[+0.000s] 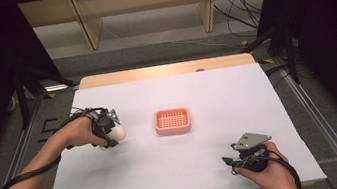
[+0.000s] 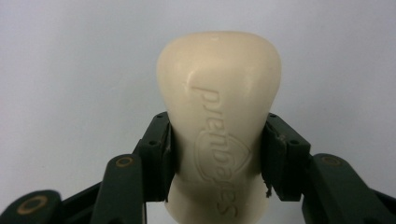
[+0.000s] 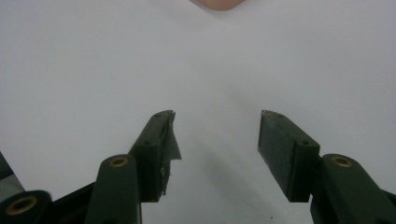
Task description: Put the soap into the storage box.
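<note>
A cream bar of soap [image 2: 219,107] with embossed lettering sits clamped between the two black jaws of my left gripper [image 2: 218,154]. From above, that left gripper [image 1: 111,134] hovers over the white table's left side with the soap [image 1: 117,133] at its tip. A pink slotted soap dish [image 1: 172,121] rests at the table's middle, to the right of the soap, apart from it. My right gripper [image 1: 228,161] is near the front right edge; its jaws stand open [image 3: 217,144] with only white table between them. A pink edge of the dish [image 3: 217,4] peeks in at the top.
The white table top [image 1: 206,89] spreads around the dish. A wooden strip [image 1: 163,71] runs along the far edge. Wooden shelving legs and cables stand beyond it on the floor.
</note>
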Demonstrator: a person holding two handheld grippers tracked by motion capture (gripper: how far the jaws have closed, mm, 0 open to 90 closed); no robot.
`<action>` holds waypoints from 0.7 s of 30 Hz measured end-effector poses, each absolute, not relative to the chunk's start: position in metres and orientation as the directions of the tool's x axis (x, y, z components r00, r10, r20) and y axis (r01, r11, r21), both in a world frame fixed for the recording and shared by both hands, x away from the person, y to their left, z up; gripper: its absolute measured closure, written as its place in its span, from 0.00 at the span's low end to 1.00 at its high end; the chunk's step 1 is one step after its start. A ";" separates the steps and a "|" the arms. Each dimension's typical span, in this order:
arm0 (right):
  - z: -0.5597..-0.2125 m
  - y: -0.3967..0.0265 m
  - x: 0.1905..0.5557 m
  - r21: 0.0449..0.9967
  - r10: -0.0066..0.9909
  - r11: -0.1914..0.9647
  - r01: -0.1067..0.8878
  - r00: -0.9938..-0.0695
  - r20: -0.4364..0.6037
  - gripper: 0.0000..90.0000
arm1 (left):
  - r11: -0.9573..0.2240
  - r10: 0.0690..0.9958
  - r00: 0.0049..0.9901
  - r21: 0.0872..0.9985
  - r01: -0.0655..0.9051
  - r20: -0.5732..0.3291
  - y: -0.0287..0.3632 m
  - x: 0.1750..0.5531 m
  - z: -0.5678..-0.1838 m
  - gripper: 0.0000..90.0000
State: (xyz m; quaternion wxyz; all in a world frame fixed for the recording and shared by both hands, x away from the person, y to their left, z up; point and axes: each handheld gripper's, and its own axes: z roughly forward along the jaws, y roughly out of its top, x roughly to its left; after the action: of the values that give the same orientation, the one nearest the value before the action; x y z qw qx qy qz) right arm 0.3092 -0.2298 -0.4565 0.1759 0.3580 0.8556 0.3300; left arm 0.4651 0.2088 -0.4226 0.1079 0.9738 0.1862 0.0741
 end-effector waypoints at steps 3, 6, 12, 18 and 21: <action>-0.457 -0.230 0.309 0.691 0.731 0.524 0.499 -0.680 -0.064 0.52 | -0.897 0.396 0.914 0.249 0.364 0.092 0.208 0.463 -0.422 0.55; -0.457 -0.230 0.309 0.691 0.728 0.526 0.496 -0.682 -0.065 0.52 | -0.912 0.362 0.925 0.250 0.325 0.117 0.208 0.466 -0.422 0.55; -0.457 -0.230 0.309 0.691 0.730 0.525 0.497 -0.681 -0.065 0.52 | -0.894 0.400 0.912 0.256 0.367 0.091 0.208 0.464 -0.423 0.55; -0.456 -0.230 0.309 0.691 0.731 0.523 0.499 -0.680 -0.062 0.52 | -0.908 0.366 0.922 0.264 0.325 0.125 0.206 0.467 -0.421 0.55; -0.456 -0.230 0.309 0.692 0.733 0.520 0.500 -0.677 -0.062 0.52 | -0.896 0.391 0.915 0.269 0.353 0.102 0.203 0.464 -0.420 0.55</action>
State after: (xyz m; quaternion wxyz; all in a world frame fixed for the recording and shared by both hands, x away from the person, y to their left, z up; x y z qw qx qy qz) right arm 0.3086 -0.2297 -0.4561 0.1760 0.3610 0.8539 0.3308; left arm 0.4642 0.2032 -0.4200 0.1232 0.9706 0.1918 0.0771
